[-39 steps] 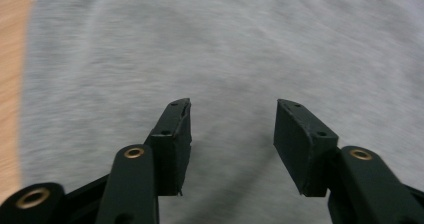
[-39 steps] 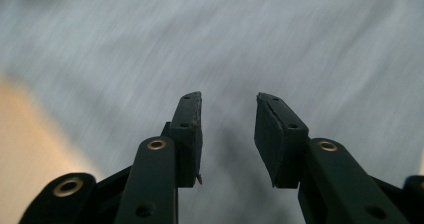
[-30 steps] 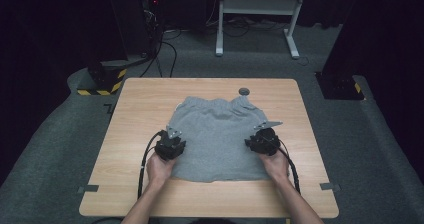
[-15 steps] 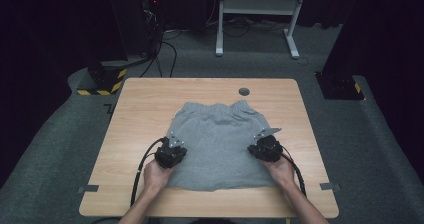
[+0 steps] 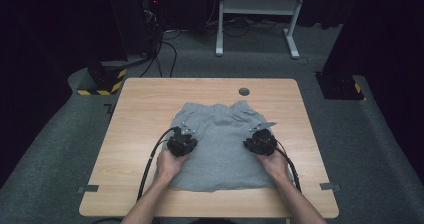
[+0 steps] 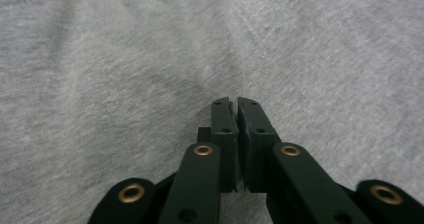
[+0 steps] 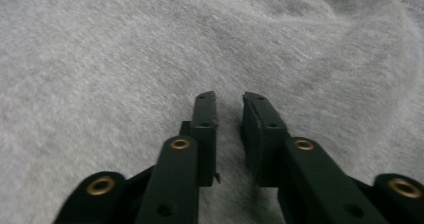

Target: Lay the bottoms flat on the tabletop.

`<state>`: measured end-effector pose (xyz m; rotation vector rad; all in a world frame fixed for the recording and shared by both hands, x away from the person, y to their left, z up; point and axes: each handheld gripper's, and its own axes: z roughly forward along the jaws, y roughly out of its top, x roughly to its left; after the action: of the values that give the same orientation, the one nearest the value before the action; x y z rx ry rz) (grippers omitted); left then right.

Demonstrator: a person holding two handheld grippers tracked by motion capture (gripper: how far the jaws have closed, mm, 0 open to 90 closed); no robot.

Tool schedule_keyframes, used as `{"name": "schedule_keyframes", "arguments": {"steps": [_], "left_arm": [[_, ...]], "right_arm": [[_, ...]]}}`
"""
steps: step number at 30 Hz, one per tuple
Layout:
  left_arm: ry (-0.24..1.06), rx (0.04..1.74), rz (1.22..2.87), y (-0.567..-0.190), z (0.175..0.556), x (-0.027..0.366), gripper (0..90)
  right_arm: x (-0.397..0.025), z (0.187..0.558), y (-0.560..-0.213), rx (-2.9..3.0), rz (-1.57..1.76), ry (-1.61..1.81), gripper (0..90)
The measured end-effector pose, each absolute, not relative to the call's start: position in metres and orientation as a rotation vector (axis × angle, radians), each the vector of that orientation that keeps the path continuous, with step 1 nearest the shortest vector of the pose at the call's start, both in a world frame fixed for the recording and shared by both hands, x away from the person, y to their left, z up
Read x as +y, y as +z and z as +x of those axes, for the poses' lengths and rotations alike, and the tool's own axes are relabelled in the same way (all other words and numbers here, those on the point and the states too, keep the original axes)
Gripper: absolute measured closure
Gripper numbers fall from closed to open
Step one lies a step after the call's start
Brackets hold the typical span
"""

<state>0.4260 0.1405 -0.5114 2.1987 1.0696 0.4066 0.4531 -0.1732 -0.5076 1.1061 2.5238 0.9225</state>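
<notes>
Wooden table point(image 5: 140, 114) at frame centre carries grey shorts point(image 5: 220, 144). Left gripper point(image 6: 234, 103) is clenched on nothing above the cloth; right gripper point(image 7: 229, 101) is released.

Light is coming from overhead and pooling on the bench point(image 5: 150, 104), while the room around it is sinking into near-black. The grey shorts point(image 5: 220, 134) are looking evenly lit, no glare, just soft shadows in the folds. In both gripper views the black jaws are sitting slightly soft up close, and the fabric is blurring toward the top edge, grain showing throughout.
</notes>
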Motion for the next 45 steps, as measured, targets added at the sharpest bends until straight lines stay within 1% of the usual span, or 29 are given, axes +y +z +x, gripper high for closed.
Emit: {"name": "schedule_keyframes", "arguments": {"steps": [2, 5, 7, 8, 9, 11, 12, 14, 17, 20, 24, 25, 27, 29, 31, 34, 35, 38, 40, 43, 45], "left_arm": [[0.407, 1.033, 2.225, -0.511, 0.411, 0.140, 87.6], [0.376, 0.996, 2.263, -0.508, 0.387, 0.140, 87.5], [0.365, 0.988, 2.246, -0.507, 0.379, 0.143, 85.3], [0.375, 0.998, 2.219, -0.505, 0.378, 0.145, 81.3], [0.401, 1.021, 2.189, -0.502, 0.381, 0.148, 74.3], [0.435, 1.102, 2.093, -0.495, 0.394, 0.157, 64.2], [0.440, 1.123, 2.072, -0.493, 0.401, 0.160, 60.0], [0.457, 1.185, 2.042, -0.491, 0.418, 0.166, 54.4], [0.550, 1.262, 2.025, -0.491, 0.443, 0.171, 51.0], [0.598, 1.339, 1.991, -0.493, 0.461, 0.177, 49.0], [0.606, 1.424, 1.985, -0.499, 0.480, 0.186, 49.1], [0.586, 1.441, 1.980, -0.501, 0.484, 0.188, 49.1], [0.560, 1.444, 2.012, -0.504, 0.488, 0.187, 49.3], [0.540, 1.431, 2.044, -0.506, 0.490, 0.185, 52.1], [0.515, 1.408, 2.071, -0.508, 0.491, 0.182, 60.0], [0.483, 1.384, 2.095, -0.509, 0.492, 0.180, 73.4], [0.487, 1.382, 2.101, -0.508, 0.492, 0.181, 77.0], [0.569, 1.363, 2.132, -0.505, 0.489, 0.182, 82.5], [0.598, 1.362, 2.116, -0.503, 0.489, 0.186, 84.1], [0.610, 1.384, 2.077, -0.502, 0.492, 0.191, 84.7], [0.607, 1.394, 2.095, -0.507, 0.494, 0.189, 83.3]], "right_arm": [[-0.175, 0.444, -0.508, 2.552, 1.073, 0.932, 83.0], [-0.174, 0.424, -0.506, 2.614, 0.997, 0.918, 83.7], [-0.174, 0.412, -0.504, 2.650, 0.948, 0.904, 82.7], [-0.175, 0.409, -0.503, 2.644, 0.933, 0.917, 81.5], [-0.177, 0.408, -0.500, 2.619, 0.935, 0.934, 79.1], [-0.186, 0.416, -0.493, 2.500, 1.023, 0.988, 75.9], [-0.190, 0.424, -0.490, 2.451, 1.086, 1.003, 74.7], [-0.197, 0.440, -0.487, 2.370, 1.184, 1.010, 71.9], [-0.200, 0.460, -0.488, 2.304, 1.270, 0.998, 68.8], [-0.200, 0.475, -0.494, 2.269, 1.319, 0.979, 66.3], [-0.199, 0.484, -0.496, 2.208, 1.332, 0.959, 61.9], [-0.200, 0.486, -0.498, 2.209, 1.343, 0.954, 61.4], [-0.203, 0.490, -0.504, 2.240, 1.356, 0.942, 60.6], [-0.203, 0.491, -0.507, 2.263, 1.350, 0.940, 61.1], [-0.202, 0.491, -0.507, 2.281, 1.328, 0.945, 67.6], [-0.200, 0.493, -0.509, 2.357, 1.302, 0.918, 86.8], [-0.198, 0.494, -0.506, 2.377, 1.289, 0.893, 89.3], [-0.200, 0.495, -0.497, 2.330, 1.249, 0.867, 90.0], [-0.212, 0.499, -0.490, 2.269, 1.310, 0.891, 90.0], [-0.225, 0.506, -0.487, 2.237, 1.354, 0.860, 90.0], [-0.228, 0.509, -0.489, 2.237, 1.368, 0.853, 89.5]]}}
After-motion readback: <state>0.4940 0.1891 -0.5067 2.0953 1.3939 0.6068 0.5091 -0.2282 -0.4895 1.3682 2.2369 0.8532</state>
